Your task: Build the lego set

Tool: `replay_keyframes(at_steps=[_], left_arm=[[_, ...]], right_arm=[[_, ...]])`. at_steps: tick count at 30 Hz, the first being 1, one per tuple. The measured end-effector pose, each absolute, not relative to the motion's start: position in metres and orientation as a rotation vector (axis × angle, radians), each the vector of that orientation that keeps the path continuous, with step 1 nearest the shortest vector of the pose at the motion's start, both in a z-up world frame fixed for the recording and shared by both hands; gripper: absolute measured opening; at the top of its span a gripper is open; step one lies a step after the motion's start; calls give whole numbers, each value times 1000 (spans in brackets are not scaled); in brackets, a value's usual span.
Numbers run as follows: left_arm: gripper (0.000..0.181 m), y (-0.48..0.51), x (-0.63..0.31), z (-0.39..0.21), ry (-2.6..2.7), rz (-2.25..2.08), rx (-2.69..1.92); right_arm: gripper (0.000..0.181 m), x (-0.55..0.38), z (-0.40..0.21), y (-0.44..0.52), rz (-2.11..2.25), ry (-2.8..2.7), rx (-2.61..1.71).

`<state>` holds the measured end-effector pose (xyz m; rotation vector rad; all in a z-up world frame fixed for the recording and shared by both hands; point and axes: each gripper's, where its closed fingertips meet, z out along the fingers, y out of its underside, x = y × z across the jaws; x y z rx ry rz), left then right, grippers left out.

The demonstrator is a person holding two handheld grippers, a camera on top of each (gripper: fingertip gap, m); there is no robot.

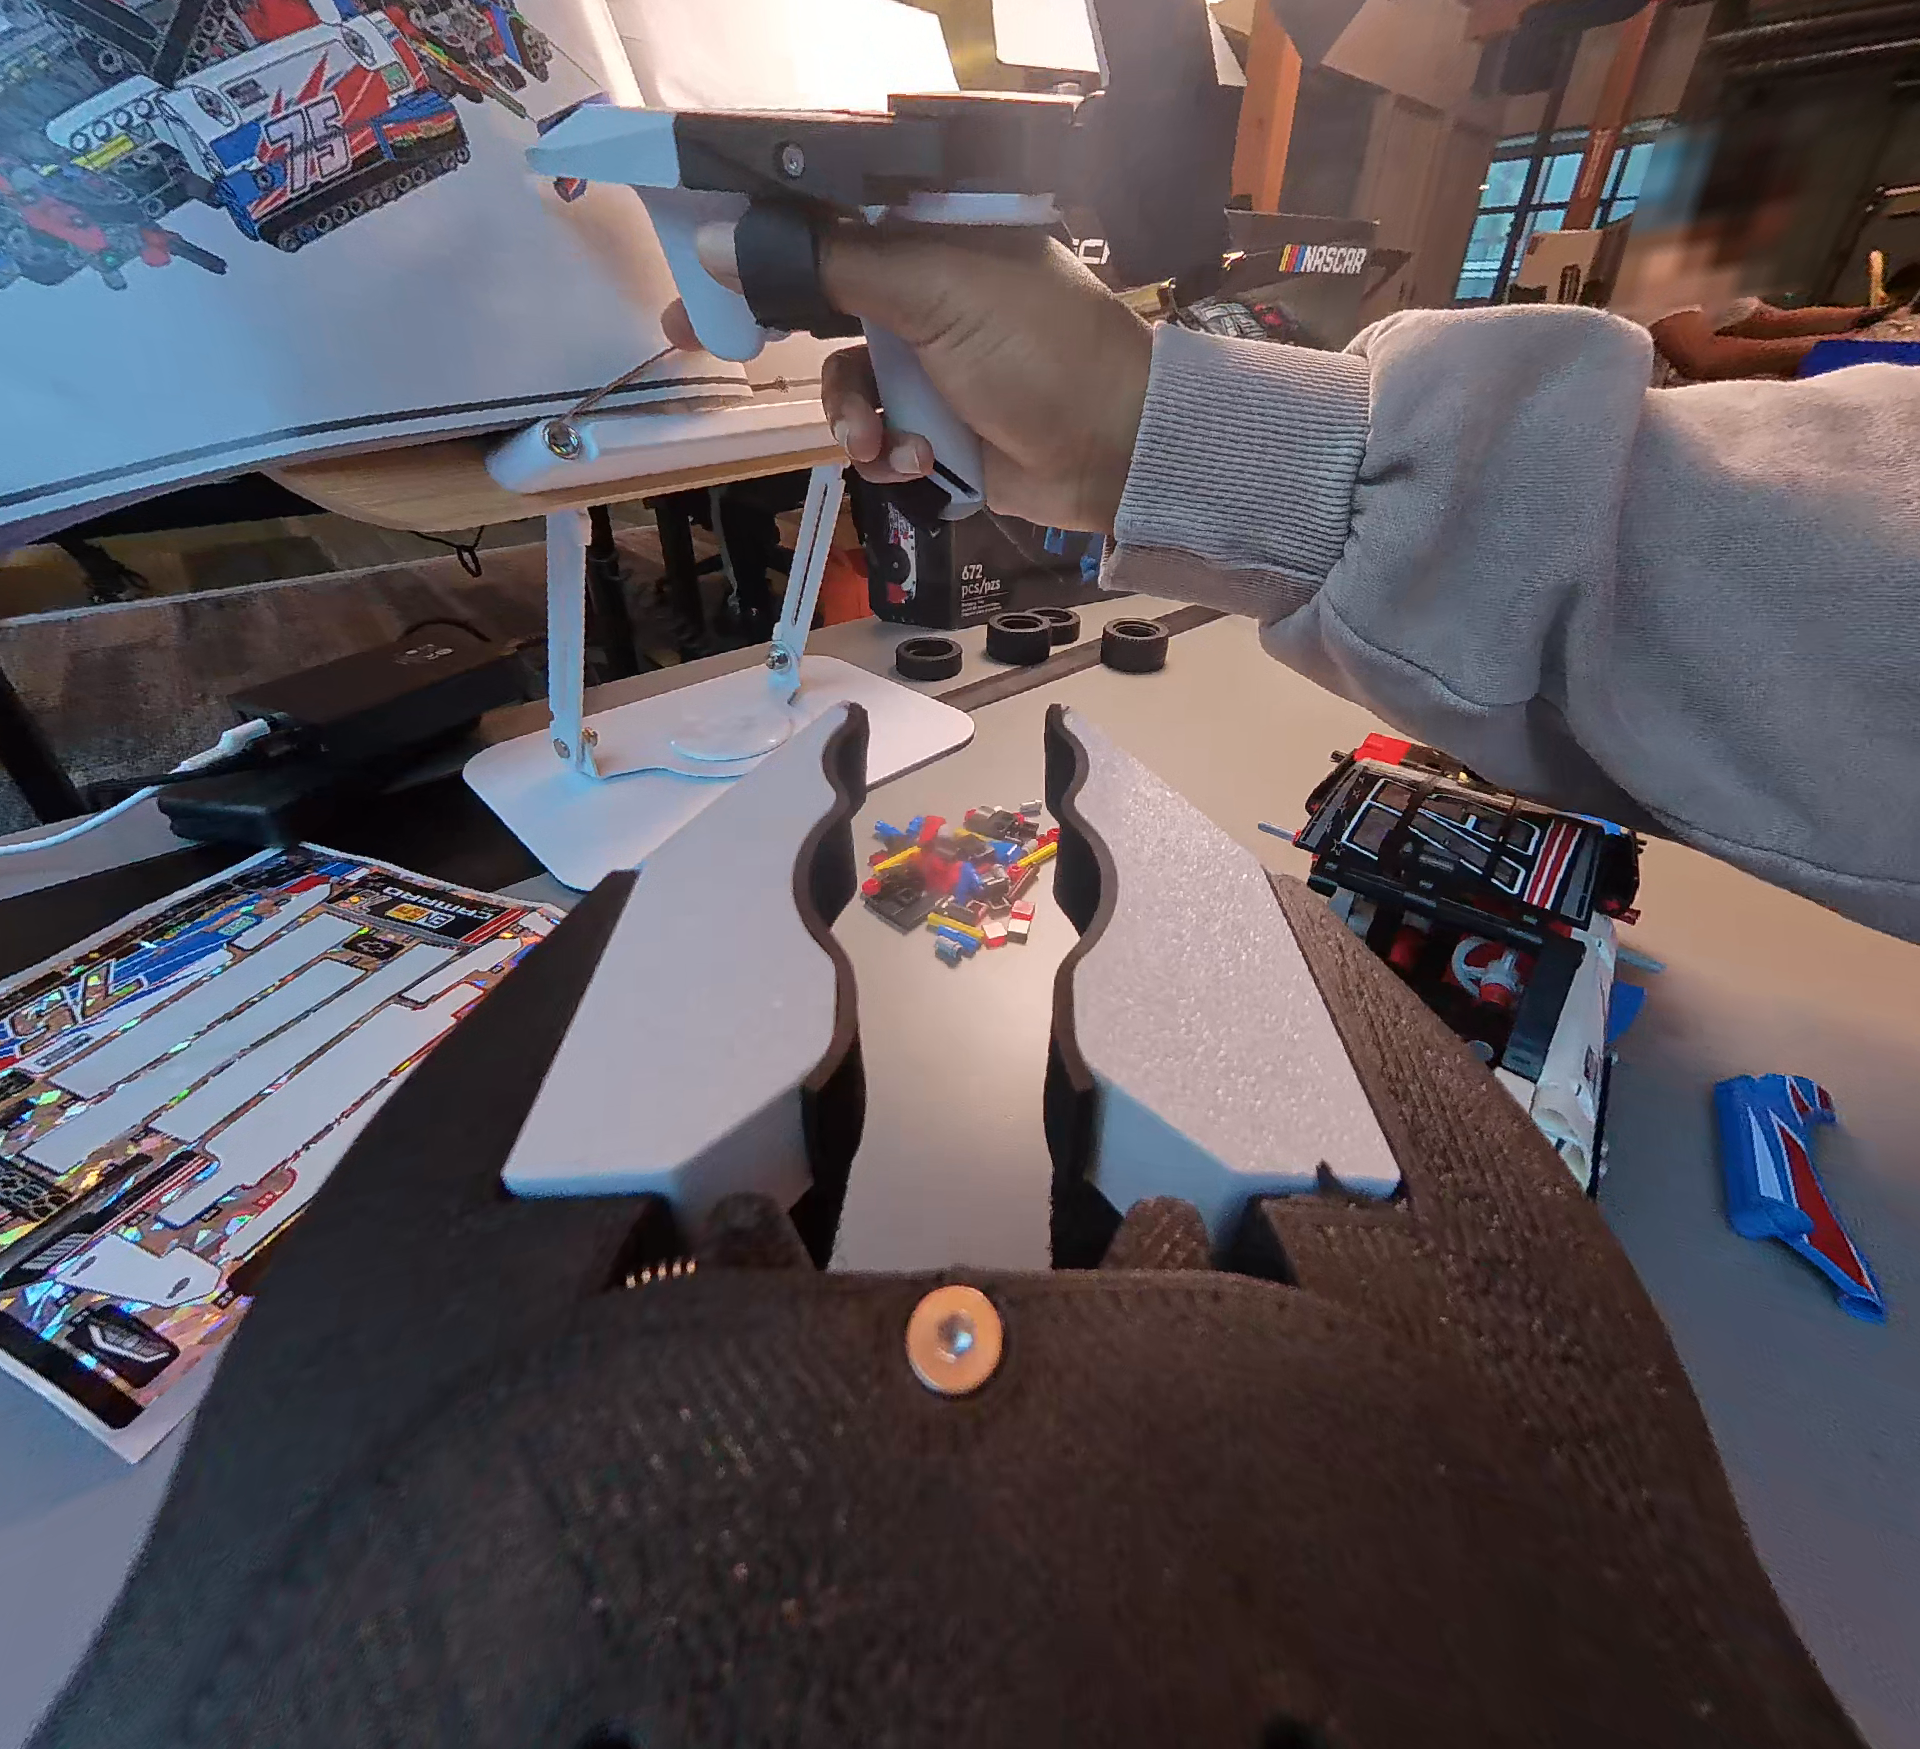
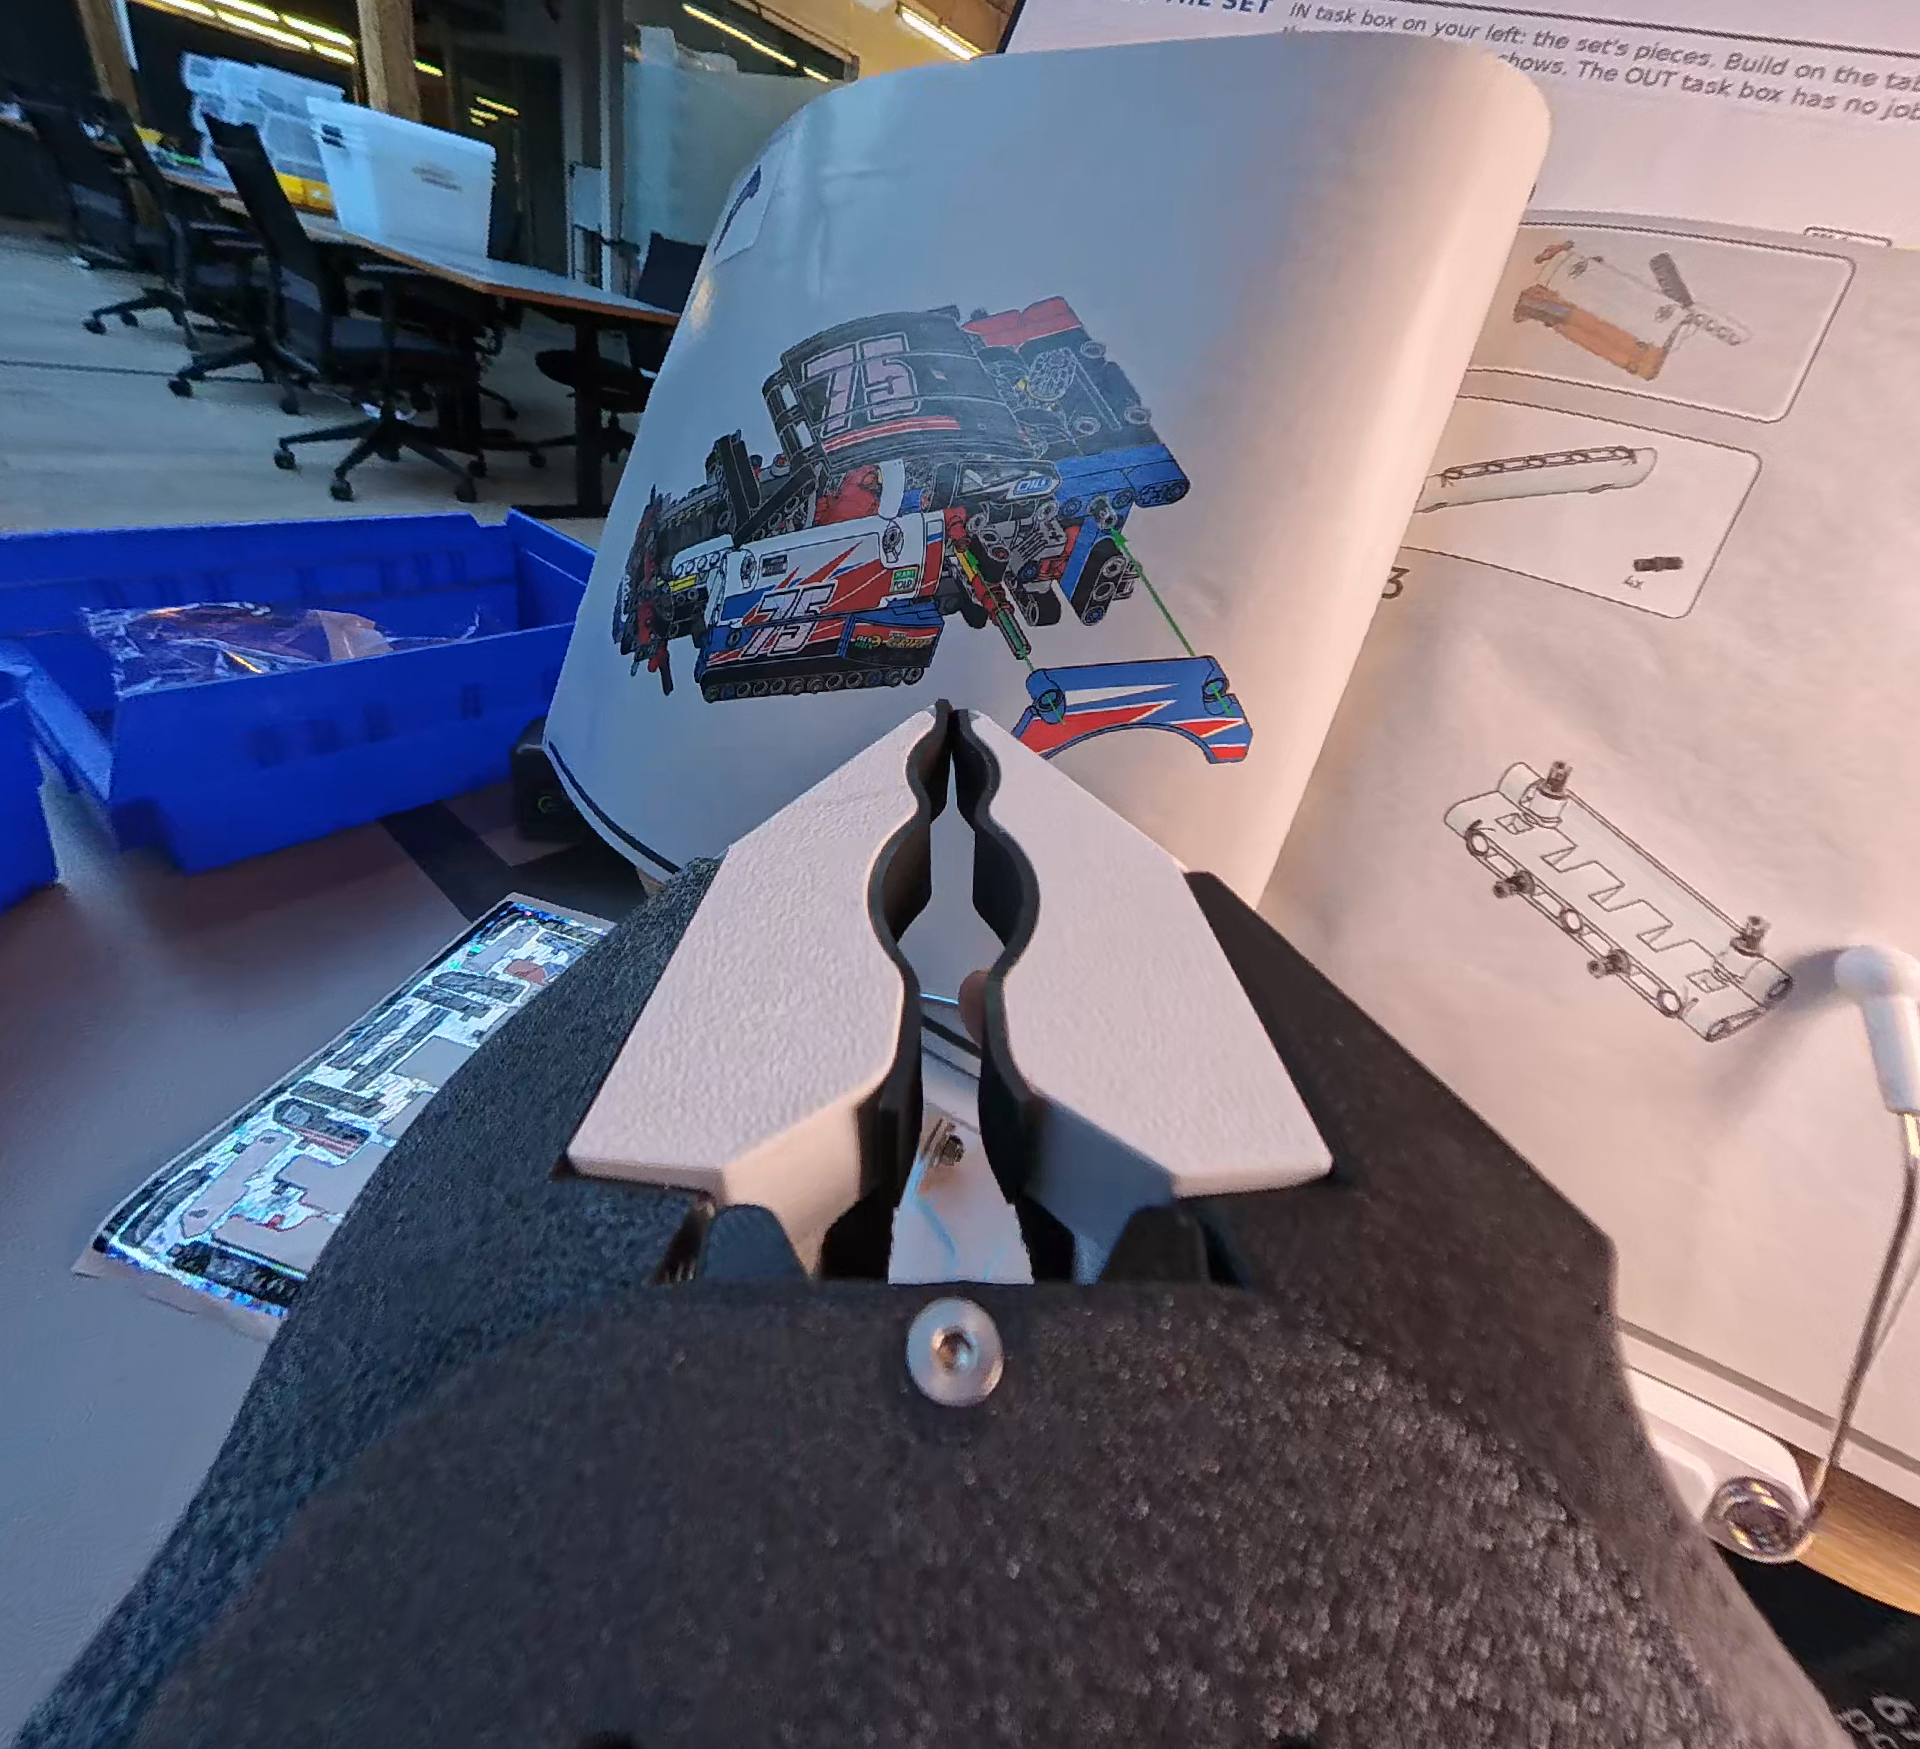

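My left gripper [image 1: 956, 723] is open and empty above the grey table. A pile of small coloured lego pieces [image 1: 956, 868] lies beyond its tips. The partly built race car [image 1: 1475, 878] stands to the right, with a blue, red and white panel piece [image 1: 1787, 1190] lying beside it. My right gripper [image 2: 948, 725] is shut, and its tips rest against a curled page of the instruction booklet [image 2: 1039, 369] on its stand. I cannot tell whether the page is pinched. The right gripper also shows in the left wrist view [image 1: 566, 153], held by a hand in a grey sleeve.
A shiny sticker sheet [image 1: 208, 1076] lies at the left of the table. The white booklet stand [image 1: 717, 743] is behind the pile. Several black tyres [image 1: 1023, 634] and a set box [image 1: 925, 556] are at the back. Blue bins [image 2: 291, 691] stand to the left. My right fingertips sit around 20 cm from my left ones.
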<state>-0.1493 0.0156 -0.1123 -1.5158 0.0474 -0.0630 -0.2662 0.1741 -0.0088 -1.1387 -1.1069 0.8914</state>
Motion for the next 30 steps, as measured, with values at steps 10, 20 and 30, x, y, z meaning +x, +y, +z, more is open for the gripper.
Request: replay_keyframes(at_steps=[10,20,30], left_arm=[[33,18,-150,-117,53,-78,-1536],[32,18,-150,-119,54,-82,-1537],[32,19,-151,-119,54,-80,-1536]], right_arm=[[0,-261,-3,187,846,-1041,-1132],[0,-266,0,180,840,-1057,-1108],[0,-276,8,173,844,-1070,-1084]])
